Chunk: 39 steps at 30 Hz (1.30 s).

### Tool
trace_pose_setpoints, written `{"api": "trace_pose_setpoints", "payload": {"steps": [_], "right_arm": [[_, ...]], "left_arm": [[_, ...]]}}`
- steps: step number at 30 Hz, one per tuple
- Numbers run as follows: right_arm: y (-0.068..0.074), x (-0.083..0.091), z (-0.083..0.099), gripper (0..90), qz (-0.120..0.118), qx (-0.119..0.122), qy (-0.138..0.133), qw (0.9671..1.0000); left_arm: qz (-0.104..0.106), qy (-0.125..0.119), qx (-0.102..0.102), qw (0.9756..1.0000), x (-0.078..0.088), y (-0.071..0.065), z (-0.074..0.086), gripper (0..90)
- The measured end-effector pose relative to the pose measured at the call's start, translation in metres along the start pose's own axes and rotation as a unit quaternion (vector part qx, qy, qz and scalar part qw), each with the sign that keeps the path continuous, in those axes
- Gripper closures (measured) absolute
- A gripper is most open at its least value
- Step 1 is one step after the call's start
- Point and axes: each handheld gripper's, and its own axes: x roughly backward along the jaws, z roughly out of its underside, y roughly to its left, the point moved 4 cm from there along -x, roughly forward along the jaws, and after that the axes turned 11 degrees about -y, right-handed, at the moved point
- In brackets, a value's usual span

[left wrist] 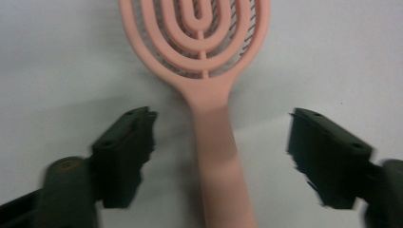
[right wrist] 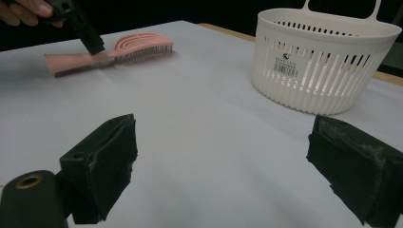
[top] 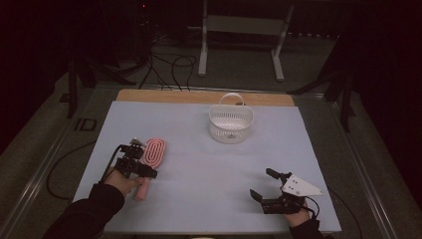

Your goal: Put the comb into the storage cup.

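Note:
A pink vented hairbrush [top: 153, 152] lies flat on the pale sheet at the left, head pointing away from me. My left gripper [top: 143, 173] hangs over its handle. In the left gripper view the handle [left wrist: 216, 156] runs up between the two black jaws with a gap on each side, so the left gripper [left wrist: 221, 142] is open and not pressing on it. In the right gripper view the hairbrush [right wrist: 138, 47] lies far off with one left gripper fingertip [right wrist: 92, 42] beside it. My right gripper [top: 261, 183] rests at the front right, open and empty [right wrist: 223, 161].
A white slotted basket [top: 230, 124] with a loop handle stands upright at the back middle of the sheet [top: 199, 164], seen close in the right gripper view [right wrist: 323, 61]. A wooden strip [top: 199, 96] borders the far edge. Cables and a metal stand sit on the floor beyond.

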Motion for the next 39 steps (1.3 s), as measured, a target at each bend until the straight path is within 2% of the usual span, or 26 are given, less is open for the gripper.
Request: {"api": "trace_pose_setpoints", "payload": {"steps": [1, 4, 9, 15, 20, 29, 31, 36, 39], "right_arm": [[0.000, 0.000, 0.000, 9.1, 0.001, 0.000, -0.001, 1.0000], [0.000, 0.000, 0.000, 9.1, -0.001, 0.000, 0.001, 1.0000], [0.000, 0.000, 0.000, 9.1, 0.001, 0.000, -0.001, 1.0000], [0.001, 0.000, 0.000, 9.1, -0.001, 0.002, 0.000, 1.0000], [0.000, 0.000, -0.001, 9.1, 0.001, 0.003, -0.001, 1.0000], [0.001, 0.000, -0.001, 9.1, 0.001, 0.003, 0.000, 1.0000], [0.001, 0.000, -0.001, 9.1, 0.001, 0.002, 0.000, 1.0000], [0.000, 0.000, -0.001, 9.1, 0.002, 0.002, 0.001, 1.0000], [0.000, 0.000, -0.001, 9.1, 0.003, 0.004, 0.001, 1.0000]], "left_arm": [[-0.002, 0.001, 0.000, 1.0000, -0.001, 0.000, 0.001, 26.3], [-0.005, 0.007, -0.001, 1.0000, -0.005, -0.001, 0.003, 37.5], [-0.006, 0.004, -0.003, 1.0000, -0.008, 0.000, 0.004, 44.8], [-0.005, 0.006, 0.008, 0.9999, -0.011, 0.003, 0.002, 52.5], [-0.009, 0.001, 0.023, 0.9997, -0.013, 0.003, 0.002, 55.0], [-0.008, 0.016, 0.022, 0.9996, -0.021, 0.005, 0.004, 65.0], [-0.007, 0.016, 0.028, 0.9995, -0.021, 0.006, 0.003, 66.8], [-0.009, 0.015, 0.025, 0.9995, -0.021, 0.007, 0.004, 69.9], [-0.002, 0.017, 0.019, 0.9997, -0.021, 0.008, 0.004, 70.5]]}}
